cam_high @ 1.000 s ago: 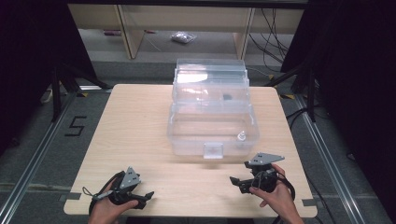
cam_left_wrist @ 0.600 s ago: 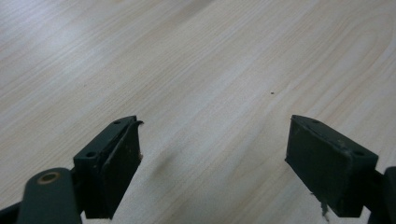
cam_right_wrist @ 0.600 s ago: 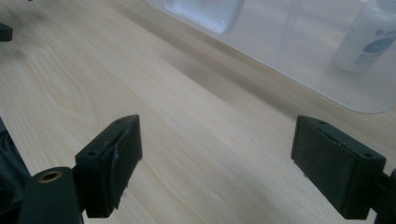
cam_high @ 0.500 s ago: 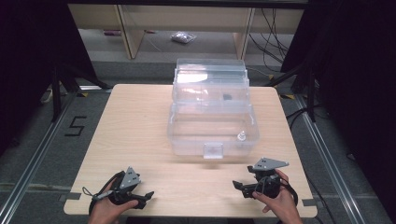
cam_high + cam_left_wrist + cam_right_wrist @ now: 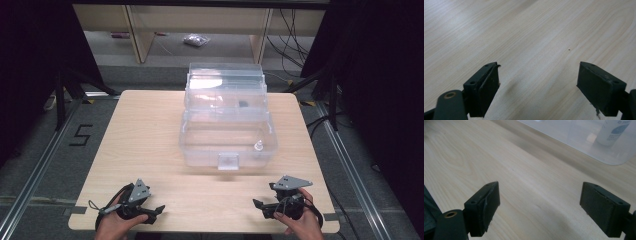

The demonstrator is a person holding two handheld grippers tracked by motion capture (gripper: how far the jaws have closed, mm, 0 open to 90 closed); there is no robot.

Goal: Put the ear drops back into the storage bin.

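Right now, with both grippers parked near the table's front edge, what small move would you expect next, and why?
Probably the right gripper easing forward toward the clear plastic box. Its jaws stand open and empty, and the right gripper view shows the box's corner with a small white bottle inside, just ahead.

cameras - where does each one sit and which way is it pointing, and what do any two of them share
High view: above the near edge, looking down at the table, clear box, both hands, left gripper, right gripper.
Left gripper view: low, along its open jaws at bare wood.
Right gripper view: along its open jaws toward the box; shares its small white bottle with the high view.
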